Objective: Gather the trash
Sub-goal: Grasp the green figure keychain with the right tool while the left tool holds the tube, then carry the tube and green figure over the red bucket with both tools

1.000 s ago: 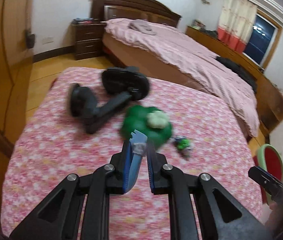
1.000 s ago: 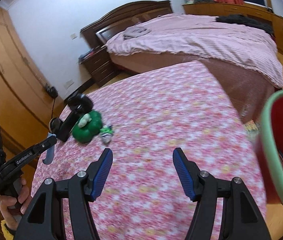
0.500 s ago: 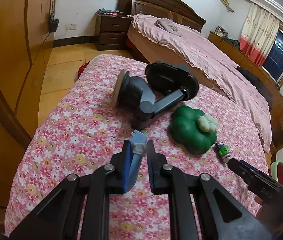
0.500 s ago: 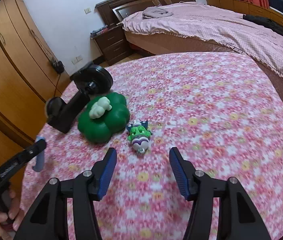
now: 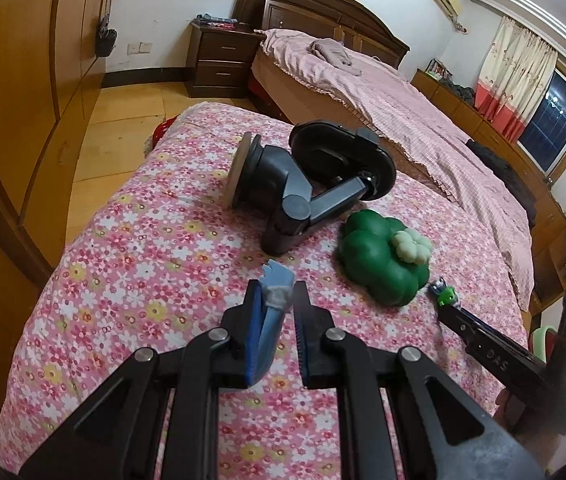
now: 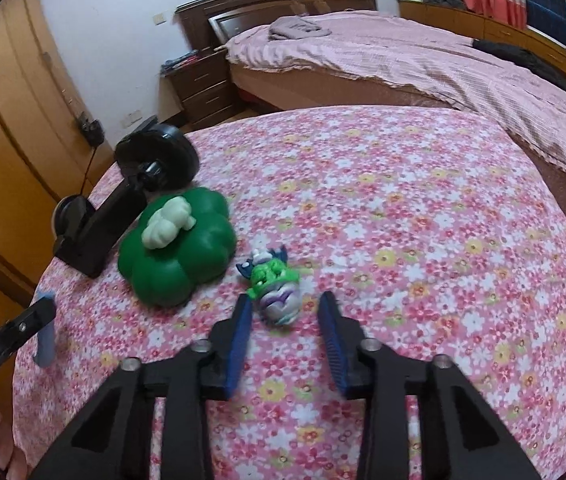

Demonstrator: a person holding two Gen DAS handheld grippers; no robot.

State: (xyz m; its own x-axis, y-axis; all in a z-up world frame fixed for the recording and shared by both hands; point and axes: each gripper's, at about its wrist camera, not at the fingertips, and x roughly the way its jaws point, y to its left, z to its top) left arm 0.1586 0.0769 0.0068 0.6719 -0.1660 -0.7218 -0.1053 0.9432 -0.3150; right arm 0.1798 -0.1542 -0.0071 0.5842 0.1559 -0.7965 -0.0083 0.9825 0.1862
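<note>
My left gripper [image 5: 277, 298] is shut on a light blue plastic strip [image 5: 273, 312], held above the flowered tablecloth [image 5: 131, 248]; the strip also shows at the left of the right wrist view [image 6: 45, 340]. My right gripper [image 6: 285, 312] is open, its jaws on either side of a small green and purple toy figure [image 6: 273, 286] lying on the cloth. The figure also shows in the left wrist view [image 5: 447, 296], just beyond the right gripper's tip. A green squishy toy [image 6: 177, 246] with a cream blob on top lies left of the figure.
A black suction phone mount [image 5: 307, 184] lies behind the green toy [image 5: 383, 264]. A green-rimmed red bin [image 5: 543, 340] shows past the table's right edge. A bed [image 6: 403, 56], a nightstand [image 5: 223, 60] and wooden wardrobes [image 5: 15, 100] surround the table.
My right gripper has moved forward and down to straddle the toy figure. My left gripper has edged forward, still holding the blue strip.
</note>
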